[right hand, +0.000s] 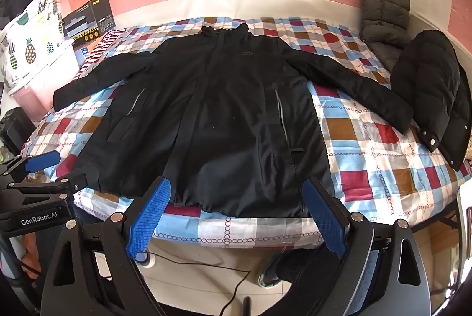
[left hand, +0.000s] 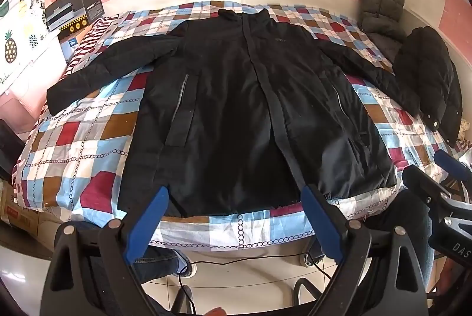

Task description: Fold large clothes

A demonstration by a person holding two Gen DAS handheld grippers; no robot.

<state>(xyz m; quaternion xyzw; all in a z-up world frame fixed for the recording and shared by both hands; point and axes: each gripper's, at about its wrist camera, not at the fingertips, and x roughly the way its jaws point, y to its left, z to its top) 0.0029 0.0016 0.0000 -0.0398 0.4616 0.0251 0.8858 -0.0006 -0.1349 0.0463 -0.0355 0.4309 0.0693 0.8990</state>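
A large black jacket (left hand: 236, 97) lies flat and face up on the checked bedspread (left hand: 73, 139), sleeves spread to both sides, collar at the far end. It also shows in the right wrist view (right hand: 224, 109). My left gripper (left hand: 234, 192) is open and empty, held above the jacket's near hem. My right gripper (right hand: 237, 186) is open and empty, also above the near hem, and shows at the right edge of the left wrist view (left hand: 436, 168). The left gripper shows at the left edge of the right wrist view (right hand: 59, 168).
A second black puffy coat (right hand: 436, 91) lies at the bed's right edge. A grey quilted cushion (right hand: 383, 9) leans on the pink wall. Boxes (left hand: 75, 7) and a pineapple-print cloth (left hand: 17, 29) stand at the left. A cable (left hand: 250, 261) runs over the floor.
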